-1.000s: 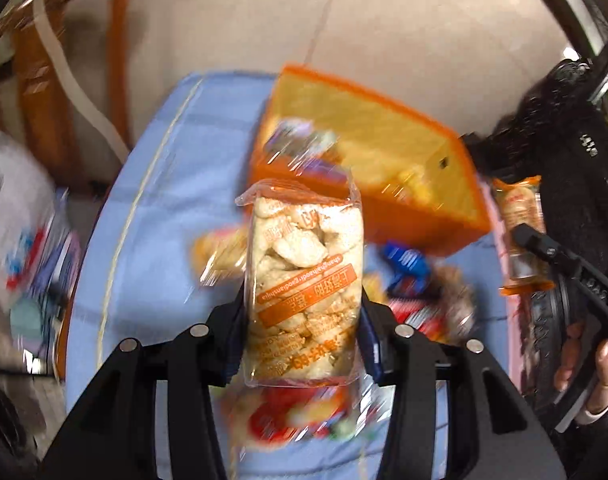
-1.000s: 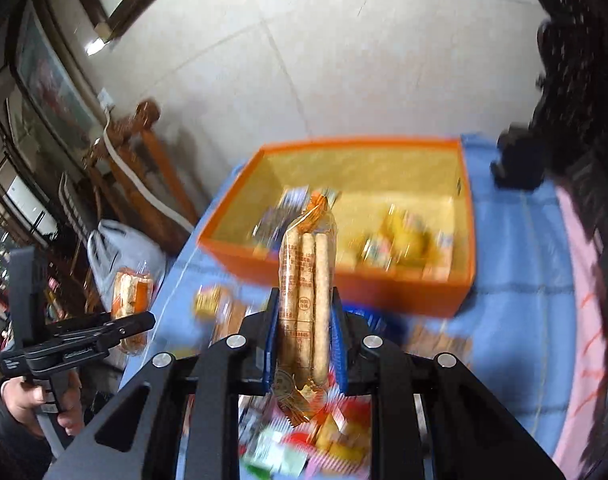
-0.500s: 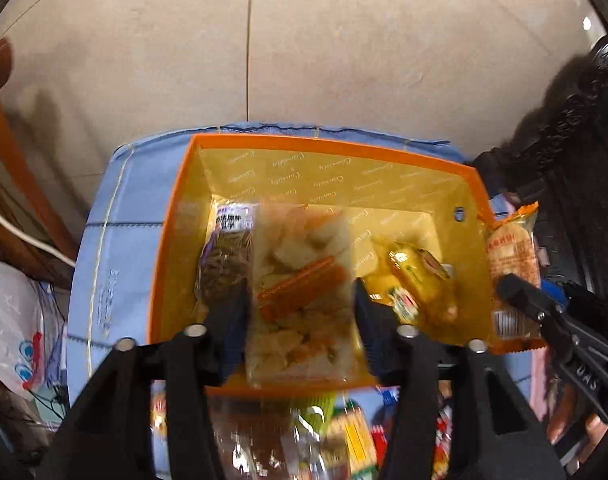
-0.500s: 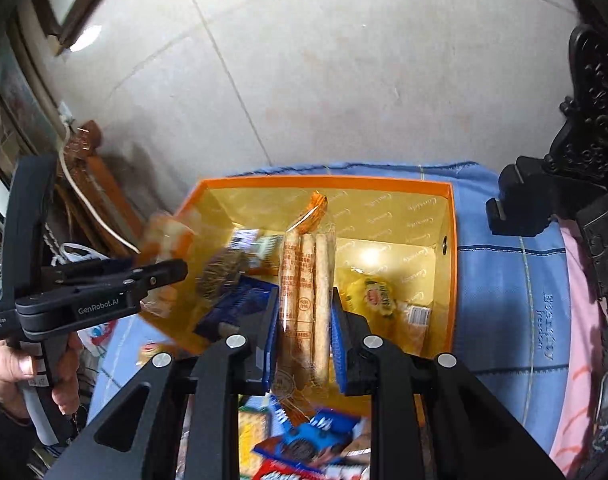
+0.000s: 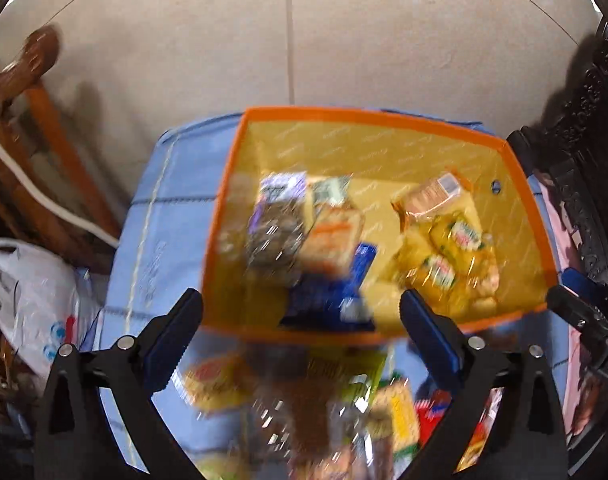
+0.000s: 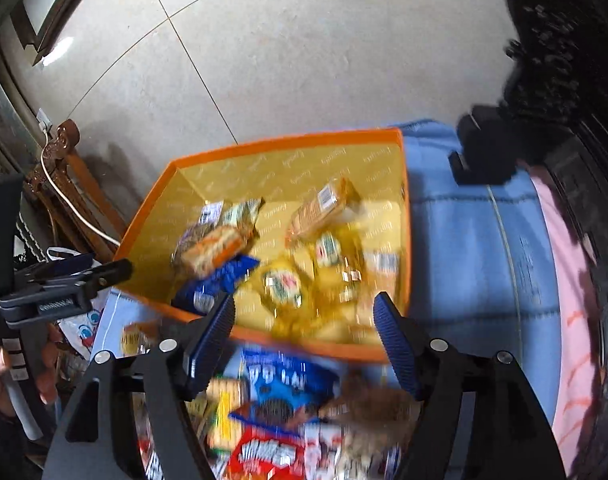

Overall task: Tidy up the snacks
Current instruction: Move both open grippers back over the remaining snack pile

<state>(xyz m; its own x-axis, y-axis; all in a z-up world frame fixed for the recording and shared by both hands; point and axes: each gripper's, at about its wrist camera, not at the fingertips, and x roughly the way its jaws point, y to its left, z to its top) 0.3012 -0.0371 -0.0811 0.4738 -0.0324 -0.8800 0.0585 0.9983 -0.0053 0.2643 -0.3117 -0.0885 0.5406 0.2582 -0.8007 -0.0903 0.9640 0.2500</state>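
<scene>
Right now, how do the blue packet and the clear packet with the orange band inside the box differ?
The blue packet is opaque and lies nearest the box's front wall; the banded packet is see-through, showing pale snacks, and sits behind it, overlapping its top edge. Both lie flat inside the orange box.

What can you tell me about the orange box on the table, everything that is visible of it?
The orange box is open-topped and looks like thin card: bright orange rim and outer walls, yellow lining with faint printed script. One side wall has a small round hole. It sits upright on a blue cloth at the table's far edge. Several wrapped snacks lie loose on its floor, blurred here. Both grippers stand before its near wall, not touching it.
</scene>
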